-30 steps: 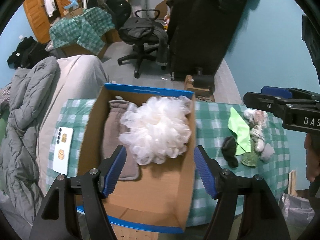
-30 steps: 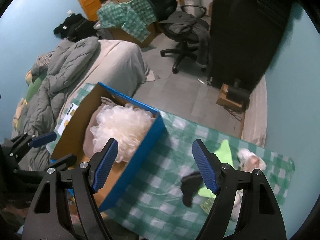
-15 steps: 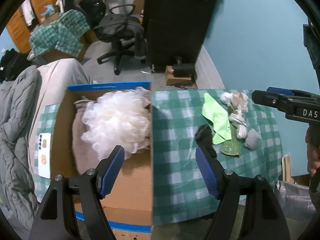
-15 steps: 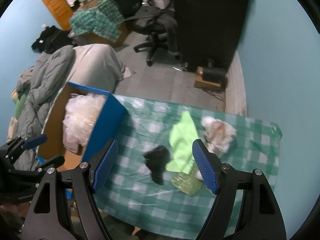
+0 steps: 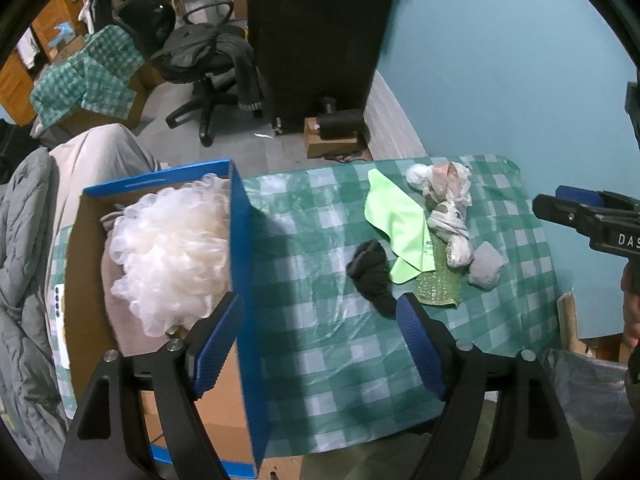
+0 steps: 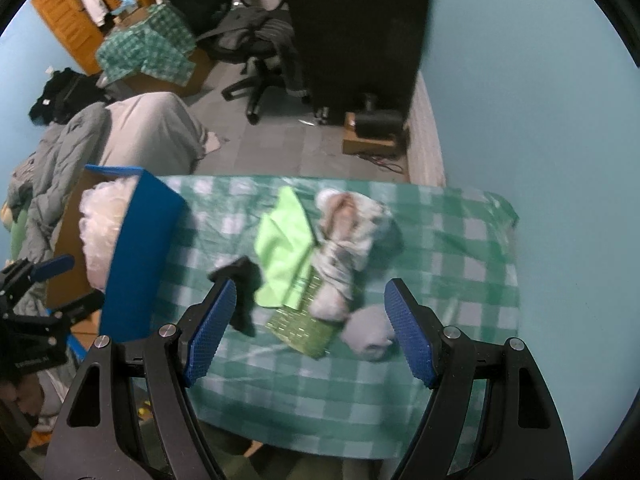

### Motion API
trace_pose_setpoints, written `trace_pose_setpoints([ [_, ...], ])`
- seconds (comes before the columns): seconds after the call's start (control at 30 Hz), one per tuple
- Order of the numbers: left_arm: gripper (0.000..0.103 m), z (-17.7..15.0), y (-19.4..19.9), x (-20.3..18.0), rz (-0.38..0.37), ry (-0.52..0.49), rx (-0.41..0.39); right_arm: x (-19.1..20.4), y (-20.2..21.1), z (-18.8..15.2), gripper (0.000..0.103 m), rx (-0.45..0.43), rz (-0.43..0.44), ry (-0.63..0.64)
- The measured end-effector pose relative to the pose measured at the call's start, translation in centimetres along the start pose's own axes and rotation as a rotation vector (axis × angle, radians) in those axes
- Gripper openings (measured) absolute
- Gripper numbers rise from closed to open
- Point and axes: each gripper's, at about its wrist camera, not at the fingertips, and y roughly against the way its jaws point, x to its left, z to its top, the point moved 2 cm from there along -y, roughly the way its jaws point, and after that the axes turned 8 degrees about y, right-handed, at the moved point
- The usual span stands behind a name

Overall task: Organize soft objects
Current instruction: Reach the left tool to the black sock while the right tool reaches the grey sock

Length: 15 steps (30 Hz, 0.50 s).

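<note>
A blue cardboard box (image 5: 240, 240) (image 6: 136, 248) holds a white mesh pouf (image 5: 172, 248) (image 6: 100, 220) on a beige cloth. On the green checked tablecloth (image 5: 328, 340) lies a pile: a black sock (image 5: 372, 272) (image 6: 242, 280), a lime cloth (image 5: 396, 224) (image 6: 284, 244), a green scrubby pad (image 5: 438, 284) (image 6: 304, 324), a white knotted bundle (image 5: 444, 204) (image 6: 344, 240) and a grey sock (image 5: 484, 268) (image 6: 370, 338). My left gripper (image 5: 320, 340) hovers over the box's right wall, jaws opening, nothing between them. My right gripper (image 6: 310, 328) hangs open above the pile, touching nothing.
A phone (image 5: 60, 312) lies left of the box. A grey duvet (image 5: 24, 260) covers a bed on the left. An office chair (image 5: 208, 68), a dark cabinet (image 5: 320, 32) and a small box (image 5: 332, 140) stand on the floor behind. The teal wall (image 5: 500, 60) is on the right.
Both grippers have swung to the right, away from over the box toward the pile on the tablecloth. The left jaws stand a little wider. Nothing was picked up.
</note>
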Motion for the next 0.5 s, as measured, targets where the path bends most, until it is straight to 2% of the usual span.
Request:
trace_pose_setpoints([
  [0.27, 0.080, -0.3, -2.7, -1.7, 0.004, -0.023, 0.054, -3.3, -1.6, -2.2, 0.077, 0.034, -0.028, -0.050],
  [0.5, 0.080, -0.5, -5.5, -2.6, -0.002, -0.024, 0.105, -4.5, -3.8, -3.7, 0.077, 0.053, -0.016, -0.060],
])
